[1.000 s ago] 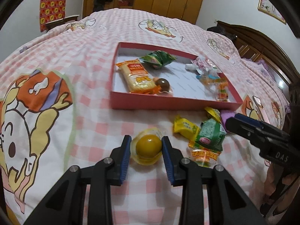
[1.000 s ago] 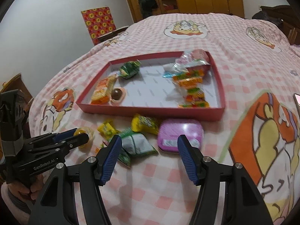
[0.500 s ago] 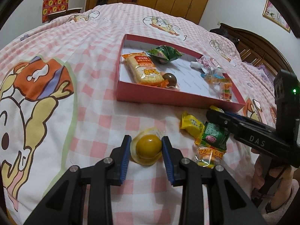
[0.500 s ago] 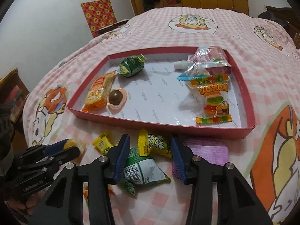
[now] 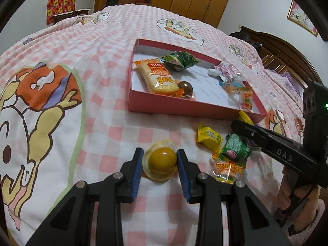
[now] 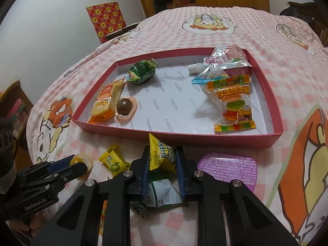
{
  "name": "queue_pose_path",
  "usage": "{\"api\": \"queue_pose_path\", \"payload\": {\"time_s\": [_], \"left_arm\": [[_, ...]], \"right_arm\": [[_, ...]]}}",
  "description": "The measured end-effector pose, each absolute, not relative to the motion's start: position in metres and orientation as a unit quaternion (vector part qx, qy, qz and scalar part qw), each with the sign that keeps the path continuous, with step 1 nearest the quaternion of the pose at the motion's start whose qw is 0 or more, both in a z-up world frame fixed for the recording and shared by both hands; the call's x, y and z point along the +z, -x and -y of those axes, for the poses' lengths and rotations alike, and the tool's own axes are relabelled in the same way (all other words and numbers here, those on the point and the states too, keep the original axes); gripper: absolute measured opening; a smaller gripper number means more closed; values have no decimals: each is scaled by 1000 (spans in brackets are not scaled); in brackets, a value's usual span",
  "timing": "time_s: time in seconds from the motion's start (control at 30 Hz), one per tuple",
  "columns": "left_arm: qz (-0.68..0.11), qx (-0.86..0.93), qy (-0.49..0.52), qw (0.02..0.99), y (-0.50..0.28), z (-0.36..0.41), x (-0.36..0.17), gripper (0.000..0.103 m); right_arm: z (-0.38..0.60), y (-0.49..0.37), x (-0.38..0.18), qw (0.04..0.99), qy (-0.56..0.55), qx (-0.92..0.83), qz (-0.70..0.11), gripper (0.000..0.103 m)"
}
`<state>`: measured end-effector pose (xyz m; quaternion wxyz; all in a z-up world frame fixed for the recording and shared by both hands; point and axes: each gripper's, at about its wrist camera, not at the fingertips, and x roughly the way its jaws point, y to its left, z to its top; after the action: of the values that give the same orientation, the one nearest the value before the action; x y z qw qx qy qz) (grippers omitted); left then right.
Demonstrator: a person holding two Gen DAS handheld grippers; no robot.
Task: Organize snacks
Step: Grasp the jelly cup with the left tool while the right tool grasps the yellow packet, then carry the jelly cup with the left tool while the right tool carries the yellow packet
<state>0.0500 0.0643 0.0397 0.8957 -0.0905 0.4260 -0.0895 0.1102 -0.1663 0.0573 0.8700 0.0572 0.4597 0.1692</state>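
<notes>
My left gripper rests on the pink checked bedspread, shut on a round yellow jelly cup. My right gripper is shut on a yellow snack packet just in front of the red tray. Under that packet lies a green-and-white packet. The tray holds an orange cracker pack, a green packet, a chocolate ball, a burger gummy pack and a pink pouch. The left view shows the right gripper at the right.
Loose on the bed lie a small yellow candy, a flat purple box and an orange gummy packet. A person's hand holds the right gripper. A wooden headboard bounds the bed at the right; wardrobes stand behind.
My right gripper moved forward toward the tray's front wall and shut on the yellow packet. My left gripper stayed put, shut on the jelly cup.
</notes>
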Motion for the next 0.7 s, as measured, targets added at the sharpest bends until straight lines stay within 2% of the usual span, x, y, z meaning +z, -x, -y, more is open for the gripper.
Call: {"api": "queue_pose_path", "payload": {"time_s": [0.7], "left_arm": [[-396,-116,71,908,-50,-44,79,34]], "right_arm": [[177,-88,85,879,-83,189,-429,23]]}}
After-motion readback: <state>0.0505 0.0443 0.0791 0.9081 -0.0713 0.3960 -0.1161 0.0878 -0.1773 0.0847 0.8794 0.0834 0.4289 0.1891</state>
